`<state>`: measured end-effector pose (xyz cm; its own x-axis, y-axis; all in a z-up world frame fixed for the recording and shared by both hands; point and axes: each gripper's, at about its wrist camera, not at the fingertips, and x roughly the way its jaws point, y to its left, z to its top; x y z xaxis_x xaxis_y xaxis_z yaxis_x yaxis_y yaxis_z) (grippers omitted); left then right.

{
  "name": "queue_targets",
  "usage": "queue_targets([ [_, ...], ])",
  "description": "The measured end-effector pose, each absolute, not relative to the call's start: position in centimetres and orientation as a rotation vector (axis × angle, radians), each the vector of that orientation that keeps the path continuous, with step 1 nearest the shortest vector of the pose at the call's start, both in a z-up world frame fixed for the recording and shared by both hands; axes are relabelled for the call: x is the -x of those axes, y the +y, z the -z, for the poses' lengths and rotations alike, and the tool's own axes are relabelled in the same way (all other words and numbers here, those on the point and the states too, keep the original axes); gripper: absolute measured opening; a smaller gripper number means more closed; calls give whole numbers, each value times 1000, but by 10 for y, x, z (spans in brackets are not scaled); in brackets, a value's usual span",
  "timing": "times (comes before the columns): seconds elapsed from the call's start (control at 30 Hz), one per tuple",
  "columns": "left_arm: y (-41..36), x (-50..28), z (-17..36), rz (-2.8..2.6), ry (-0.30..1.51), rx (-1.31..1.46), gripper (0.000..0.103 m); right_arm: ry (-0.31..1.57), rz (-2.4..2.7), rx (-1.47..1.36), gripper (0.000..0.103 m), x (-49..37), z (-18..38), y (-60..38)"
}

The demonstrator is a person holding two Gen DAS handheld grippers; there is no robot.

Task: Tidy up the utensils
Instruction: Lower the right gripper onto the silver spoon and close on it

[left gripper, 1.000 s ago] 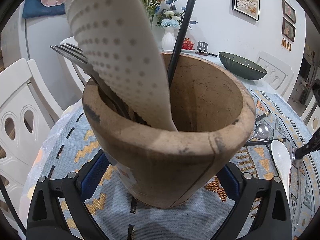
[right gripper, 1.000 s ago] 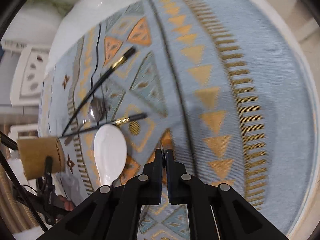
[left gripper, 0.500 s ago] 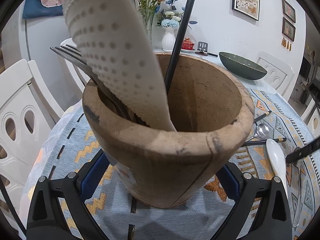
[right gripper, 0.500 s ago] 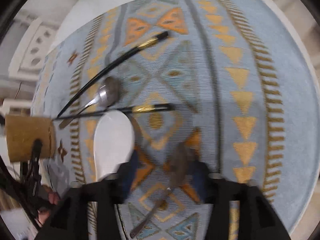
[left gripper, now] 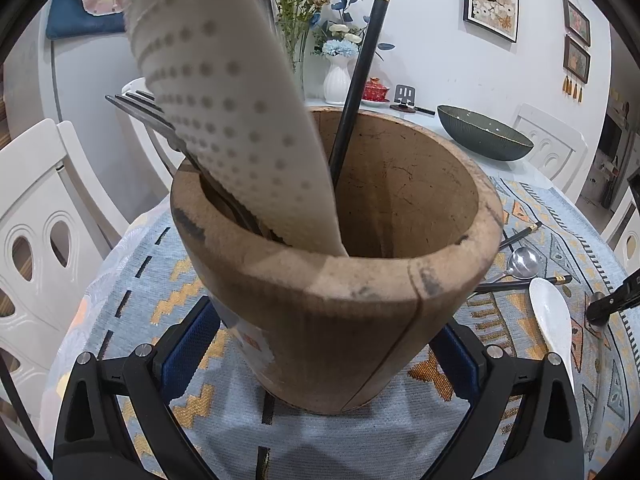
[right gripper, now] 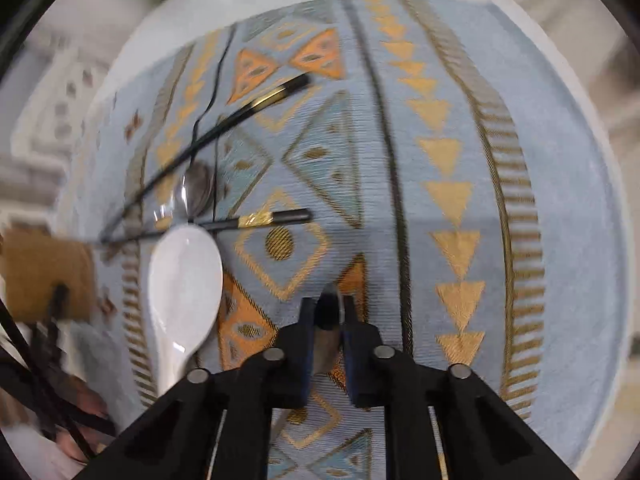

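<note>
My left gripper (left gripper: pixel 320 344) is shut on a brown wooden utensil holder (left gripper: pixel 336 280) standing on the patterned cloth. The holder contains a white dotted spatula (left gripper: pixel 228 92), a dark fork (left gripper: pixel 140 114) and black chopsticks (left gripper: pixel 360 72). My right gripper (right gripper: pixel 328 312) is closed around a metal spoon (right gripper: pixel 326 340) low over the cloth. A white ceramic spoon (right gripper: pixel 184 280), a second metal spoon (right gripper: pixel 196 192) and two black chopsticks (right gripper: pixel 256 220) lie on the cloth to its left. The right gripper's tip also shows in the left wrist view (left gripper: pixel 608 304).
A dark green bowl (left gripper: pixel 484 138) sits at the back right of the round table. A white vase of flowers (left gripper: pixel 336 76) and a small red pot (left gripper: pixel 374 90) stand behind the holder. White chairs (left gripper: pixel 36 220) ring the table.
My right gripper opened, dropped over the metal spoon on the cloth and closed on it. The left gripper and holder have stayed still.
</note>
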<state>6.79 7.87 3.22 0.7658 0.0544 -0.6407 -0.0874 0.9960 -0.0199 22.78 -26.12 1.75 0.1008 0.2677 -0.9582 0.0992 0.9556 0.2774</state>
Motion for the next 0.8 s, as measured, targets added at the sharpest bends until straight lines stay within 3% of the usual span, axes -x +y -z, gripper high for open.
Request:
queue_targets([
  [0.27, 75, -67, -34, -88, 688, 38, 100, 1520, -127, -153, 6, -228, -17, -249],
  [0.8, 68, -63, -36, -118, 656, -3, 100, 1502, -140, -154, 5, -228, -14, -244],
])
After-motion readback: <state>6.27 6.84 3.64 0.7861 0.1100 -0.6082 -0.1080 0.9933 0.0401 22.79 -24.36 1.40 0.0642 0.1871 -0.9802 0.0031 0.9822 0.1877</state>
